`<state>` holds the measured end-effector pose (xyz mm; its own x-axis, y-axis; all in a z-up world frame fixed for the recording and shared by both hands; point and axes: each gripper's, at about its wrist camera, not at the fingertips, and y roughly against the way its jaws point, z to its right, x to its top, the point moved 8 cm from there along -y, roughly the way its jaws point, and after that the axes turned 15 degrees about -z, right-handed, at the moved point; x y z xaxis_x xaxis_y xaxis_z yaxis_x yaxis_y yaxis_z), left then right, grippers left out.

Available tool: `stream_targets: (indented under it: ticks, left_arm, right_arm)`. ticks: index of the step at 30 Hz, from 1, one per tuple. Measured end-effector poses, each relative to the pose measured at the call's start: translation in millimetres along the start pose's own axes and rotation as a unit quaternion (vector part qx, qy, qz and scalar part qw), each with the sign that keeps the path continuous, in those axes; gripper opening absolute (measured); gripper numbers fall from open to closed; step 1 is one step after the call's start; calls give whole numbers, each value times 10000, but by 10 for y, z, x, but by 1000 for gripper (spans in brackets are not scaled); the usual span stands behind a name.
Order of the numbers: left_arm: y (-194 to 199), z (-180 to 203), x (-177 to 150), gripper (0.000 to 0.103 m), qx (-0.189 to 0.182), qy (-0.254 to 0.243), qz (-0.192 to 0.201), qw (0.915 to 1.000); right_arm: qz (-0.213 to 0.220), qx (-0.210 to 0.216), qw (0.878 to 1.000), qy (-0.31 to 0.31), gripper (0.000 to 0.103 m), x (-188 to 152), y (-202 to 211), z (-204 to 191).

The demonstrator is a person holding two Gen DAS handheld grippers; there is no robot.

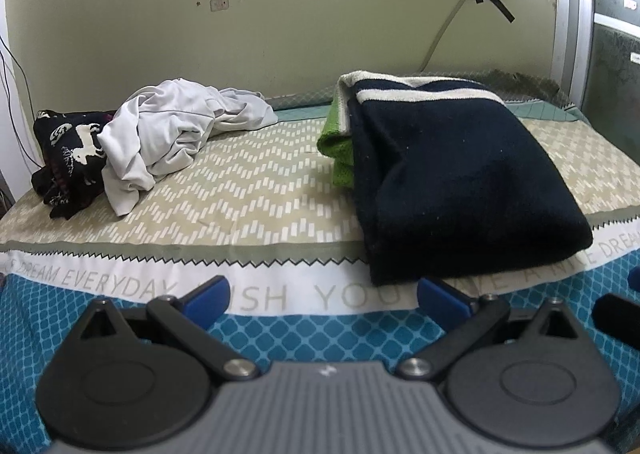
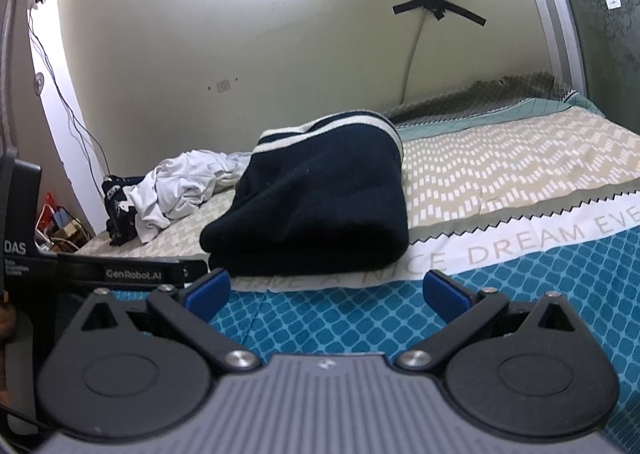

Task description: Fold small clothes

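Both grippers' fingers [image 1: 208, 292] [image 2: 442, 292] spread wide, empty, folded navy garment [image 1: 452, 174] just beyond

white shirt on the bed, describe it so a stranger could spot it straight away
On the patterned bedsheet, look toward the far left by the wall. The white shirt lies crumpled there, partly over a black garment with white animal prints. It alone is plain pale and unfolded, unlike the folded navy towel.
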<state>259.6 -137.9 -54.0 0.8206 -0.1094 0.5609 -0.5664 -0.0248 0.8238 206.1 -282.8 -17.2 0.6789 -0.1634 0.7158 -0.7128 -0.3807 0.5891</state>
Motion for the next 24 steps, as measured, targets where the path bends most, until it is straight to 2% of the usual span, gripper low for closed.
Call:
stream_targets:
  ticks: [16, 18, 22, 24]
  left_arm:
    - [-79, 41, -51, 103, -192, -41, -267, 9995]
    - [-105, 40, -52, 103, -399, -56, -364, 9985]
    - [-137, -37, -75, 103, -1264, 159, -583, 9901]
    - [-98, -173, -3, 103, -1307, 413, -456, 9895]
  right_arm:
    - [34, 53, 9999, -107, 97, 36, 22, 40]
    - [48, 99, 9998, -152, 97, 77, 35, 74]
    - [79, 258, 9989, -371, 97, 236, 67, 228]
    - [65, 347, 9984, -446, 97, 355, 69, 322]
